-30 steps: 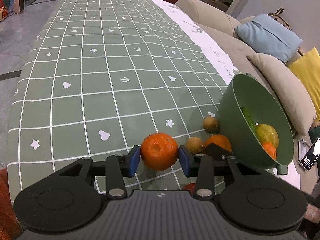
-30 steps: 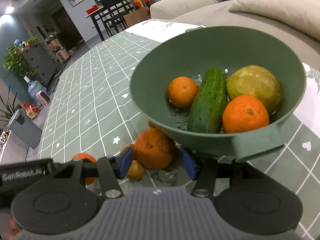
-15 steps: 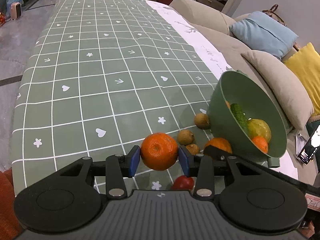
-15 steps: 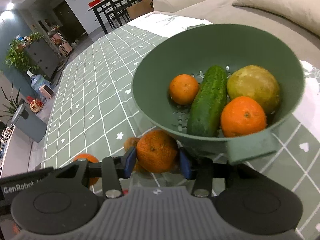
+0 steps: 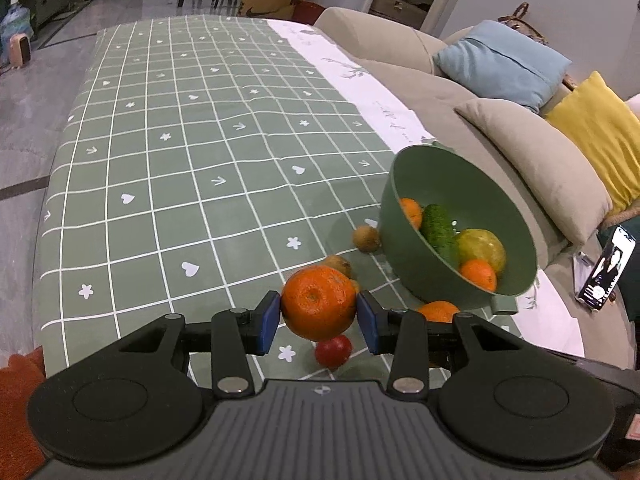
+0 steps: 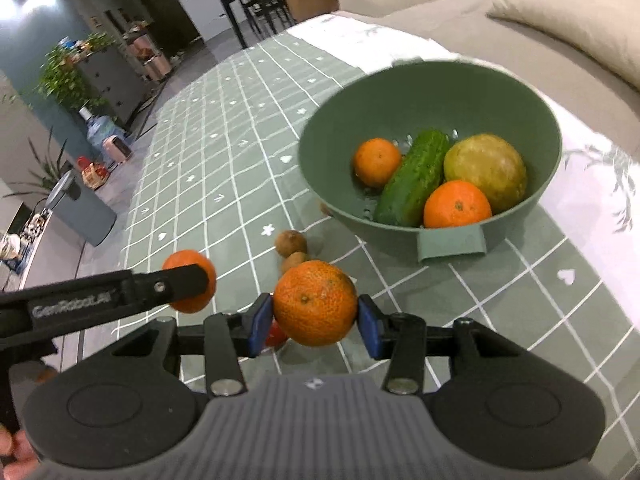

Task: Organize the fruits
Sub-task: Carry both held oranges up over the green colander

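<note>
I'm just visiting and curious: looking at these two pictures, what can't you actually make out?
- Left wrist view: the red fruit is partly hidden behind the orange held in the left hand-held gripper; its kind is unclear.
- Left wrist view: the phone screen is too small to read.
- Right wrist view: the green bowl rim is motion-blurred, and its near wall hides what lies under the cucumber.

oranges: one per tongs, lifted | bowl: green, holds cucumber, fruit
</note>
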